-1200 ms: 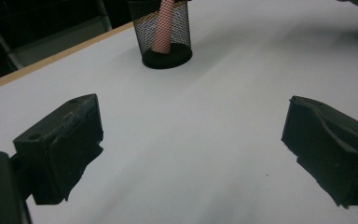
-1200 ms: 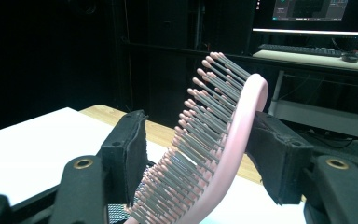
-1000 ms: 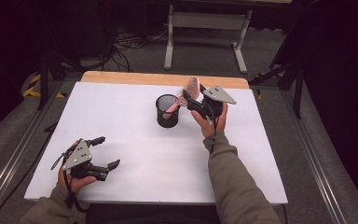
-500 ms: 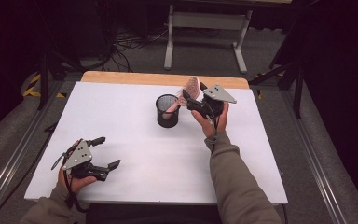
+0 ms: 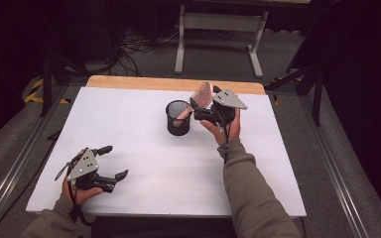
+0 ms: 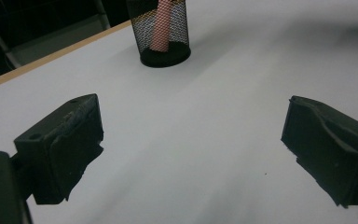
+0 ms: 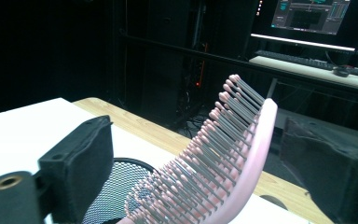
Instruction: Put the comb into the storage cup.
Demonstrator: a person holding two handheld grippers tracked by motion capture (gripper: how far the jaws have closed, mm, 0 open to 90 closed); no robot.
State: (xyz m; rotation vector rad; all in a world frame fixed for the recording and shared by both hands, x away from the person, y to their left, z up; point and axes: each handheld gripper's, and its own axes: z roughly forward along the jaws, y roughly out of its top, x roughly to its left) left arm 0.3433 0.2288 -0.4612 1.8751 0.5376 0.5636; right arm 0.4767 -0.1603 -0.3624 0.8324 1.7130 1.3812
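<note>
A pink hairbrush [image 5: 202, 94] stands handle-down in a black mesh cup [image 5: 177, 119] near the back middle of the white table [image 5: 144, 163], its bristled head leaning out to the right. My right gripper [image 5: 196, 110] is at the brush head; its jaws have just been opening. In the right gripper view the brush [image 7: 223, 149] rises between the two spread jaws above the cup [image 7: 116, 196], and the pads do not press on it. My left gripper [image 5: 117, 161] rests open and empty at the front left. In its own view the cup [image 6: 164, 32] stands far ahead.
A wooden strip [image 5: 168, 83] runs along the table's back edge. A metal stand [image 5: 218, 29] and cables lie on the floor behind it. Dark floor rails flank both sides of the table.
The right gripper's jaws have spread apart around the brush head. The brush stays leaning in the cup. Neither hand has shifted.
</note>
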